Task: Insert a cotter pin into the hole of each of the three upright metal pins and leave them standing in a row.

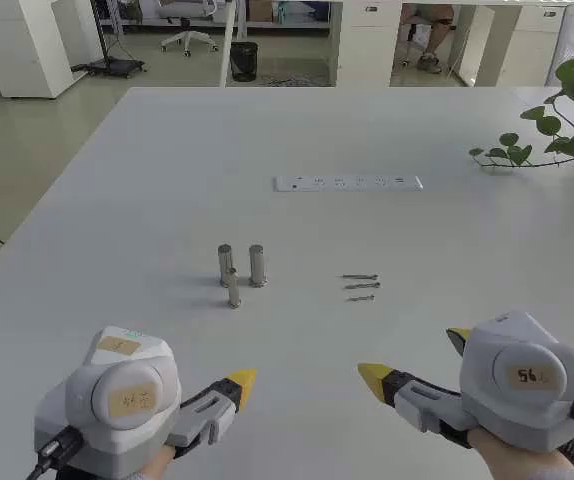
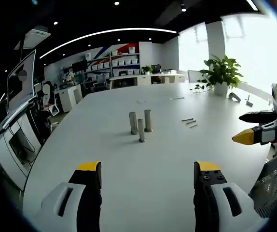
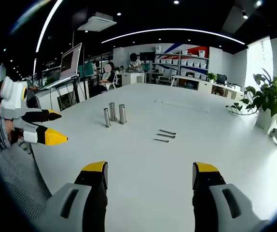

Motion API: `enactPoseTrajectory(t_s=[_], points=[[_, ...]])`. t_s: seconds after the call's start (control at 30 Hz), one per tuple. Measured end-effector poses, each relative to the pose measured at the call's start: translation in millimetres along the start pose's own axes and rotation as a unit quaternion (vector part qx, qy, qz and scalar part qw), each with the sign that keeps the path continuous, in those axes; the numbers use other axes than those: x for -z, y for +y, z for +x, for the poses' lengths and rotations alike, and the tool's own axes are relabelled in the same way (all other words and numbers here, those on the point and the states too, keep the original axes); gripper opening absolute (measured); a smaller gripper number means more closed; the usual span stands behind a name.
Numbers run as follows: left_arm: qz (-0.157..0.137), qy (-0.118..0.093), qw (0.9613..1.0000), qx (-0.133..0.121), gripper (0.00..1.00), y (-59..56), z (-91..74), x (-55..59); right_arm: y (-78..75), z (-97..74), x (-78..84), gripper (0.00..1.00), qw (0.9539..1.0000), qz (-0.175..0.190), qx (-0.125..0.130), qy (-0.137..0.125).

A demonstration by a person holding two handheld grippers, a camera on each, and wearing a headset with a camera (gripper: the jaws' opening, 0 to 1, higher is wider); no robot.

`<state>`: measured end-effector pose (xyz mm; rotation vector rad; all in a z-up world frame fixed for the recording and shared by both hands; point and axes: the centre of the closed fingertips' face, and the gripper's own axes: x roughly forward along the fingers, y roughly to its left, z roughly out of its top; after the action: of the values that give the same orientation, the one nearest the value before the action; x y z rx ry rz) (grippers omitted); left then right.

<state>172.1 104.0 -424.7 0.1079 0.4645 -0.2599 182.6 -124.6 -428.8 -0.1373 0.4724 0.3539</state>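
Note:
Three upright metal pins [image 1: 239, 270] stand in a tight cluster at the middle of the white table [image 1: 167, 160], two behind and one shorter-looking in front. Three cotter pins [image 1: 361, 287] lie side by side on the table to their right. My left gripper [image 1: 235, 385] is low at the near left, open, holding nothing. My right gripper [image 1: 417, 358] is at the near right, open and holding nothing too. In the left gripper view the metal pins [image 2: 141, 124] and cotter pins [image 2: 190, 122] lie well ahead of the open left gripper [image 2: 148, 166]. The right gripper view shows the metal pins [image 3: 113, 114] and cotter pins [image 3: 165, 135] beyond the open right gripper [image 3: 150, 167].
A white power strip [image 1: 348, 183] lies farther back on the table. A potted plant [image 1: 557, 130] trails over the far right edge. The right gripper [image 2: 247, 137] enters the left gripper view from the right; the left gripper [image 3: 55, 125] enters the right gripper view from the left.

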Motion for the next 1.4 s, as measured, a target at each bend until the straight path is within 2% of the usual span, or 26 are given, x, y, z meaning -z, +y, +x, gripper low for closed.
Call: enactPoseTrajectory(t_s=[0.13, 0.73, 1.4], points=[[0.001, 0.003, 1.0000, 0.001, 0.84, -0.4, 0.3, 1.4, 0.9, -0.5, 0.5, 0.67, 1.0000, 0.002, -0.003, -0.001], [0.007, 0.003, 1.0000, -0.001, 0.83, 0.2, -0.4, 1.0, 10.2, 0.9, -2.7, 0.67, 0.9996, 0.014, -0.024, -0.009], [0.007, 0.001, 1.0000, -0.003, 0.82, 0.8, -1.1, -0.2, 9.2, 0.6, -3.0, 0.65, 0.9997, 0.006, -0.021, -0.007]])
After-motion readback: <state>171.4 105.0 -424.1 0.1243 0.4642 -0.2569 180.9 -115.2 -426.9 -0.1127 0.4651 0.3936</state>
